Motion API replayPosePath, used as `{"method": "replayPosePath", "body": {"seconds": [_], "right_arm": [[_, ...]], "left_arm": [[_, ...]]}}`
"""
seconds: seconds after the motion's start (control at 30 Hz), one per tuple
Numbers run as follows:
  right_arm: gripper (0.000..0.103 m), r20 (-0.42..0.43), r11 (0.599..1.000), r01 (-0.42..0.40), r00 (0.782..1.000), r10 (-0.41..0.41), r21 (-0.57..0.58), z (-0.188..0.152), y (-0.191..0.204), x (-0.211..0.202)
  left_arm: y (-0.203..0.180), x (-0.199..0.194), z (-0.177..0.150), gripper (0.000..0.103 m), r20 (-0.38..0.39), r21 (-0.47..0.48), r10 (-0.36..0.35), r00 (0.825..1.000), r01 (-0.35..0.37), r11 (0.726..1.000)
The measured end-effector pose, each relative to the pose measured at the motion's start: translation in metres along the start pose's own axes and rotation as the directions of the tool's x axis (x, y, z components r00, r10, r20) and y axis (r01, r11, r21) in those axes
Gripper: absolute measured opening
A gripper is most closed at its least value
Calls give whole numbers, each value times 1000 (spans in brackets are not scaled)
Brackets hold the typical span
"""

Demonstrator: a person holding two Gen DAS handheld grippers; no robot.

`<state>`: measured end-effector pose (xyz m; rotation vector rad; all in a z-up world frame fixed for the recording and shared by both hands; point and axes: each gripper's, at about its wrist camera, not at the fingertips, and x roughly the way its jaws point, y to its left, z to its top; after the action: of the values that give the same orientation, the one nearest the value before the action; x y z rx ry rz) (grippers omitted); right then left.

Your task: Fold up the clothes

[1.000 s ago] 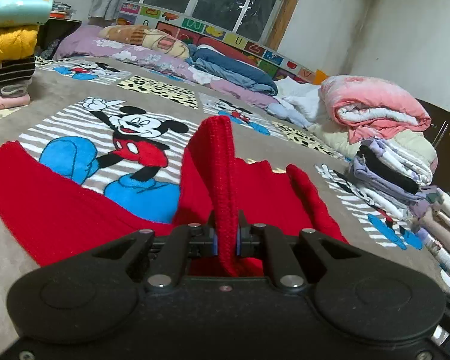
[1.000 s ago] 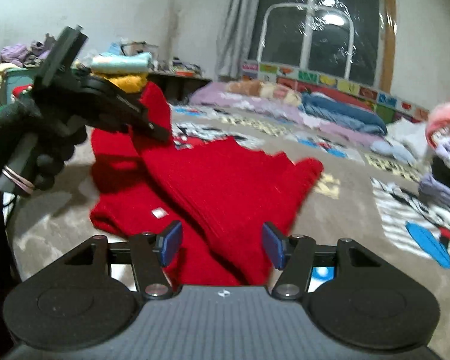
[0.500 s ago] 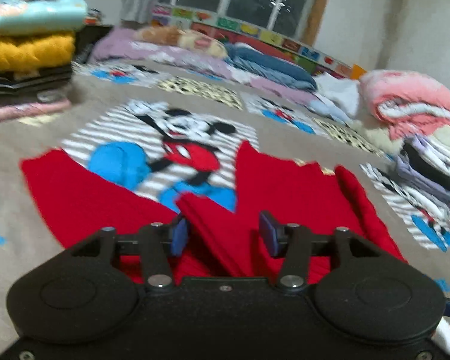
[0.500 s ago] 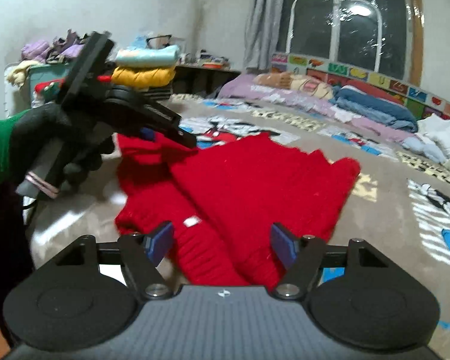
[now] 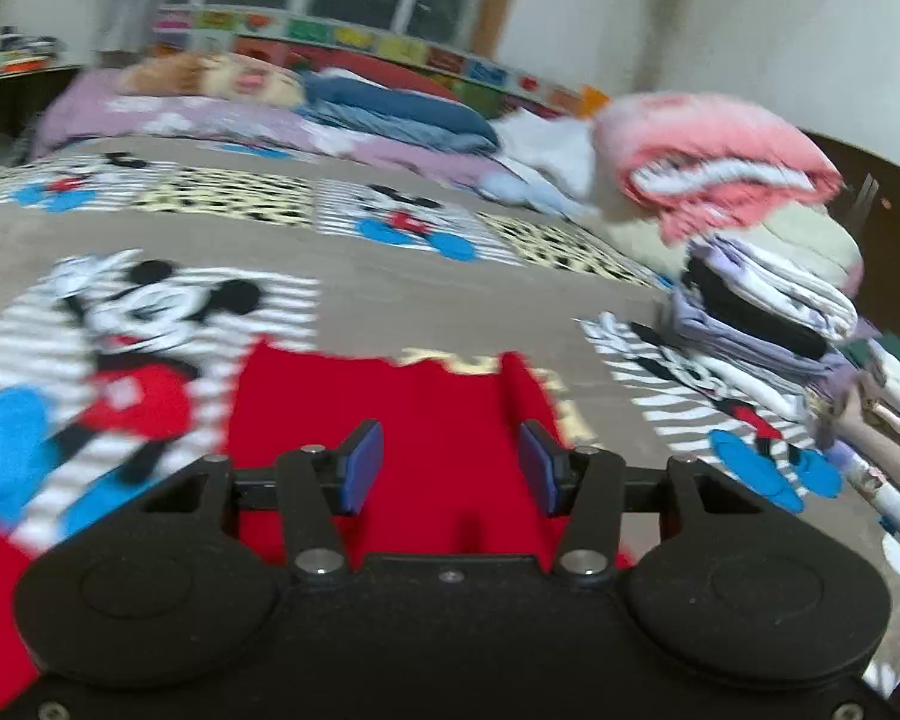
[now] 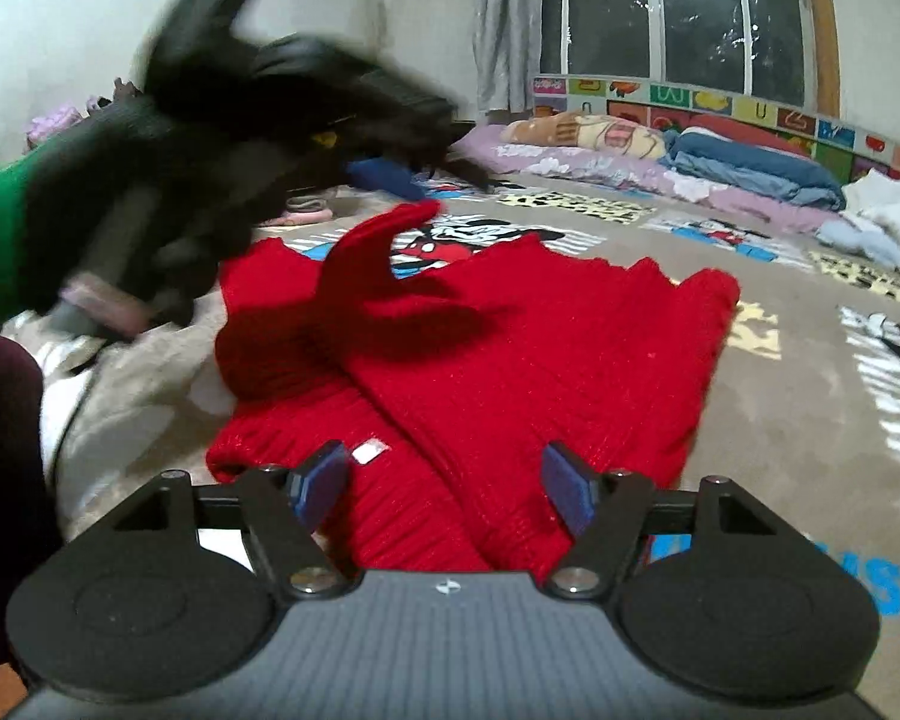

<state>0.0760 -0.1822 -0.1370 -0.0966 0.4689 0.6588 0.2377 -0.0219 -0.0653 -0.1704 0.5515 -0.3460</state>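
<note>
A red knitted sweater (image 6: 510, 348) lies spread on the cartoon-print bedspread (image 6: 798, 360), with a small white label (image 6: 369, 453) near its close edge. One sleeve (image 6: 384, 234) curls up in the air over the body, with nothing holding it. My right gripper (image 6: 444, 486) is open just above the sweater's near edge, its pads clear of the cloth. A black-gloved hand with a green cuff carries my left gripper (image 6: 426, 162), blurred, above the sweater's left part. In the left wrist view that gripper (image 5: 450, 468) is open over the red sweater (image 5: 438, 408), with nothing between its pads.
A stack of folded clothes (image 5: 762, 312) and a pink blanket (image 5: 714, 162) stand along the bed's right side. Pillows and blue bedding (image 5: 390, 114) lie at the back under the window. Bare bedspread (image 5: 390, 288) stretches beyond the sweater.
My left gripper opened and let go of the red sleeve it held up, then swung away to the right. The sleeve is left dropping. The right jaws widened slightly.
</note>
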Motion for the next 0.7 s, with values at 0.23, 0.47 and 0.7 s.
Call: {"method": "replayPosePath", "body": {"seconds": [0.23, 0.47, 0.7], "right_arm": [[73, 6, 999, -41, 999, 41, 28, -4, -4, -1], [74, 12, 997, -66, 998, 65, 47, -5, -6, -2], [74, 19, 994, -84, 996, 83, 63, -6, -7, -4]], "left_arm": [[-13, 96, 27, 48, -143, -110, -90, 986, 75, 991], [-11, 153, 35, 33, -249, -154, -82, 965, 44, 987], [-16, 150, 30, 7, -223, -82, -98, 970, 81, 993]]}}
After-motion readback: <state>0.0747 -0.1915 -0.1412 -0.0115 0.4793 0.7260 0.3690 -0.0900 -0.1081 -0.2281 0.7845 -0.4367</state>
